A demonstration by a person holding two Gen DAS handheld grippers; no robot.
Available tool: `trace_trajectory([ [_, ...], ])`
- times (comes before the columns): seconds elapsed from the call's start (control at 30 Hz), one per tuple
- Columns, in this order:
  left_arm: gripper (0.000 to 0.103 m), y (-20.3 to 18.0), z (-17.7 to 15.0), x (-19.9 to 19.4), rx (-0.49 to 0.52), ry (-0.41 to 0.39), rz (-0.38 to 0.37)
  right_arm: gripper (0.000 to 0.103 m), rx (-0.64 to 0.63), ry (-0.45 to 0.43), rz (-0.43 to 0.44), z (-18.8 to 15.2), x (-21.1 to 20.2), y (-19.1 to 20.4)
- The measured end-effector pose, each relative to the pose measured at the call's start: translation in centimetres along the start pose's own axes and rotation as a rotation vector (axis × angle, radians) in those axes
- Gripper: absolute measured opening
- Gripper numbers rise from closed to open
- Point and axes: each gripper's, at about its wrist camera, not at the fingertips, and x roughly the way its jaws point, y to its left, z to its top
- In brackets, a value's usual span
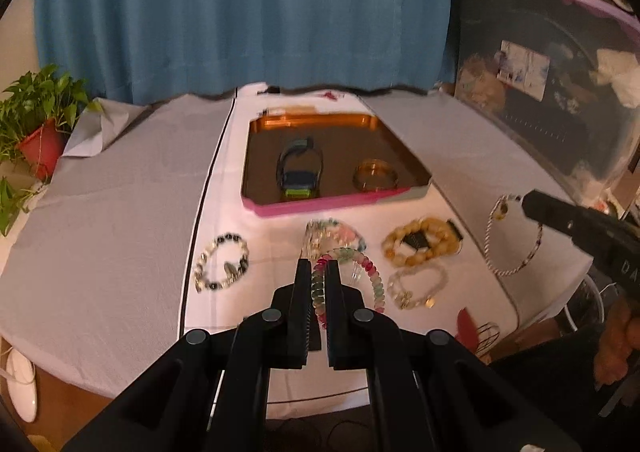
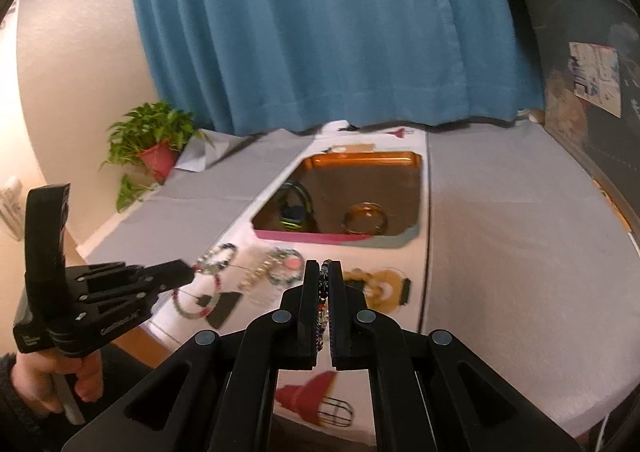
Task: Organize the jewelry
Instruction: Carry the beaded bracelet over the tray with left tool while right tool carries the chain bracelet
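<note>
Between left claw (image 1: 319, 272) fingers: pink-green bracelet (image 1: 374, 276).

Blue curtain (image 1: 244, 12) behind grey-clothed table (image 1: 108, 212), potted plant (image 1: 38, 120) left, cream wall (image 2: 84, 64)

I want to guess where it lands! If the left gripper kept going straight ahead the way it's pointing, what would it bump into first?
Probably the pink-edged tray. The left gripper, shut on a pink and green bead bracelet, points over the pastel bead bracelet toward the tray's near edge. Depth is hard to judge.
</note>
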Motion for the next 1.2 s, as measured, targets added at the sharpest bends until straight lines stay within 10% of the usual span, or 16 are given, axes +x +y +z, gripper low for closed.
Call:
trace_trajectory([
  [0.57,0.004,2.7,9.0,-3.8,-0.063,-0.205,-0.156,0.004,-0.064,-0.104,0.045,7.5,-1.9,1.5],
  [0.87,0.004,1.5,13.0,-2.4,0.043,-0.272,-0.028,0.004,-0.084,-0.172,0.051,12.2,-0.1,1.8],
  [1.2,0.004,2.0,16.7,3.1,0.050,-0.224,-0.048,0.004,-0.126,-0.147,0.001,15.4,6.1,0.0],
])
